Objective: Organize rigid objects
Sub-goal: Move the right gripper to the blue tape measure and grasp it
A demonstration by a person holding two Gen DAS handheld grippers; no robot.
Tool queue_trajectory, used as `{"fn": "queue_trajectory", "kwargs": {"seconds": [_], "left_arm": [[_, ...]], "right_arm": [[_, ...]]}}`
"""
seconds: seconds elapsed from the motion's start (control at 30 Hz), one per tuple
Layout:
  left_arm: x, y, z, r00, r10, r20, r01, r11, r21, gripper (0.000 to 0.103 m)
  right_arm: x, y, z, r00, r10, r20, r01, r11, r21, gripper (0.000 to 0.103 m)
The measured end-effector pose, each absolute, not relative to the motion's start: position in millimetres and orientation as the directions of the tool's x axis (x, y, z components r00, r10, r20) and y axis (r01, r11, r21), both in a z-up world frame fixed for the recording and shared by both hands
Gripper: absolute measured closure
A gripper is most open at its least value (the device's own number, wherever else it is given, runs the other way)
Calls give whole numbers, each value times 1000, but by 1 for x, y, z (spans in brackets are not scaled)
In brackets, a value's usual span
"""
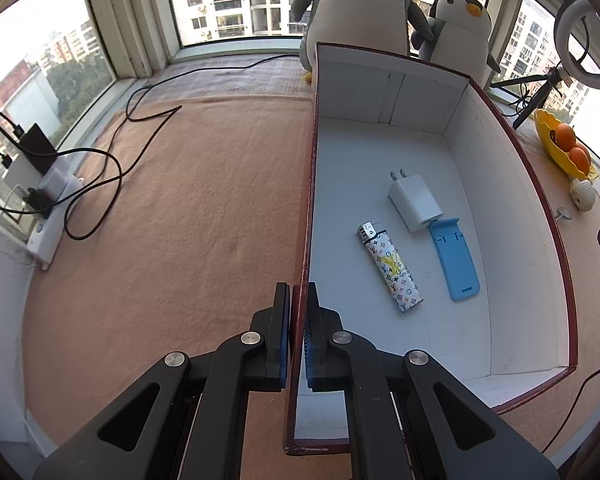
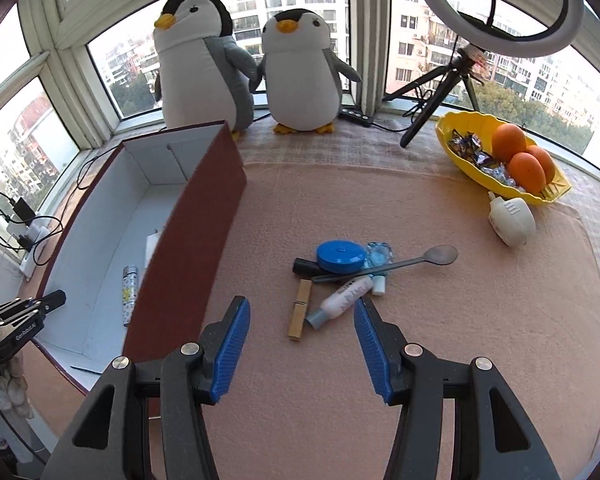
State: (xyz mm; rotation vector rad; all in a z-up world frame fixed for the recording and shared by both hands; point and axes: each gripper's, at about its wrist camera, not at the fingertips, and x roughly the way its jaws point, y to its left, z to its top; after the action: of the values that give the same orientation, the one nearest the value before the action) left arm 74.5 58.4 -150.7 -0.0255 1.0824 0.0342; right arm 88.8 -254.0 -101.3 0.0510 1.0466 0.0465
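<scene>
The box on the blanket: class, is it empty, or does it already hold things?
Not empty. The box holds a lighter, a white charger plug and a blue stand, all flat on its white floor.

Left wrist cam looks steeply down, close over the box near-left wall. Right wrist cam looks down at the desk right of the box. Shared: box, lighter, penguins.

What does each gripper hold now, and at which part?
The left gripper is shut on the box, pinching its near side wall at the top edge. The right gripper is open and holds nothing.
</scene>
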Motion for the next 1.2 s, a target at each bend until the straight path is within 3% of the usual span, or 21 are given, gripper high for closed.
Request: {"fn": "queue_trajectory", "kwargs": {"seconds": [0.33,0.53,0.67,0.8,1.2], "left_arm": [[73,59,-152,456,28,-890,-54,999,4,98],[73,58,-151,451,33,-892,-63,998,5,98],[72,60,-151,446,37,-894,-76,997,4,91],[71,61,-150,445,40,-895,-86,996,1,90],[70,62,-152,438,44,-898,-98,995,1,90]], "right_arm": [[110,-332,-136,427,66,-902,129,983,133,53],[141,-321,-128,436,111,-893,44,989,144,53],[170,-305,-139,376,157,-913,-24,987,159,53],[195,-294,-158,300,201,-933,-39,979,199,53],[223,-272,-186,190,169,-967,-72,985,158,53]]}}
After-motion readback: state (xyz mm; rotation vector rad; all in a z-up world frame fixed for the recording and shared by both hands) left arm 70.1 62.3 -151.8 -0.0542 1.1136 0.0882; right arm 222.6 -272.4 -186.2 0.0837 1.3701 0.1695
